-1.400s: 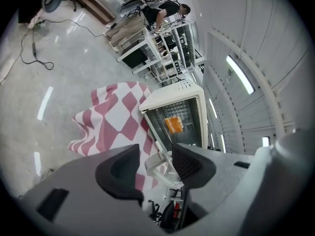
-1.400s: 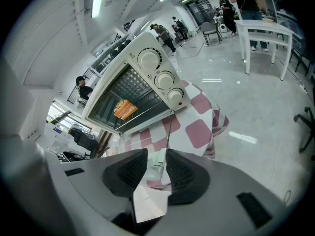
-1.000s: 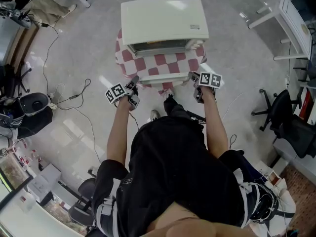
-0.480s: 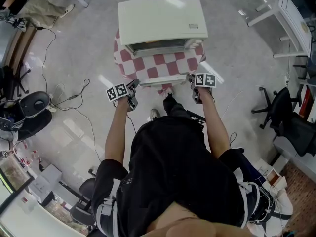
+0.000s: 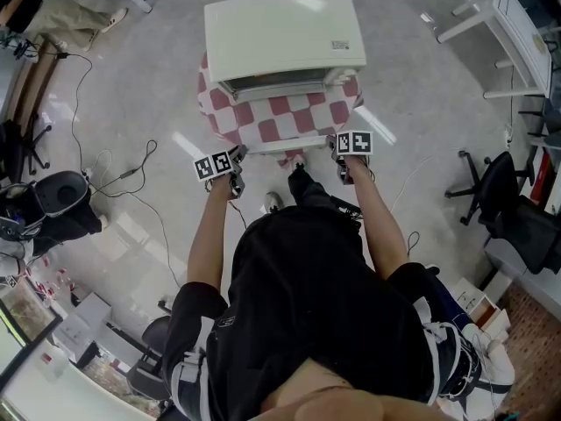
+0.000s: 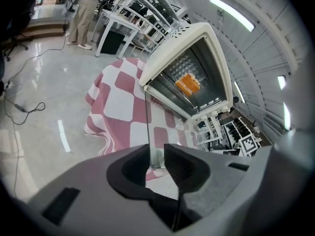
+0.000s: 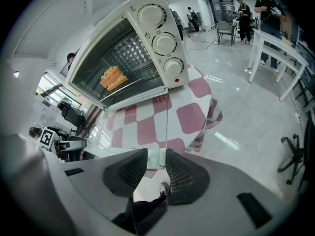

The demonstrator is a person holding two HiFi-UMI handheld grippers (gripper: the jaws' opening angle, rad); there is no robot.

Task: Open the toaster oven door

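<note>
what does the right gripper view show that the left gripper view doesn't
Only right gripper view: the oven's three knobs. Only left gripper view: a cable on the floor. Both: the open toaster oven, orange food inside, the checkered cloth, and the glass door, gripped at its edge by the left hand-held gripper and right hand-held gripper.

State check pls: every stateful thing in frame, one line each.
toaster oven door: open, hinged down to near level
left gripper: shut on the door's left front corner
right gripper: shut on the door's right front corner
orange food: inside the oven
knobs: settings unreadable
checkered cloth: draped under the oven, hanging down
</note>
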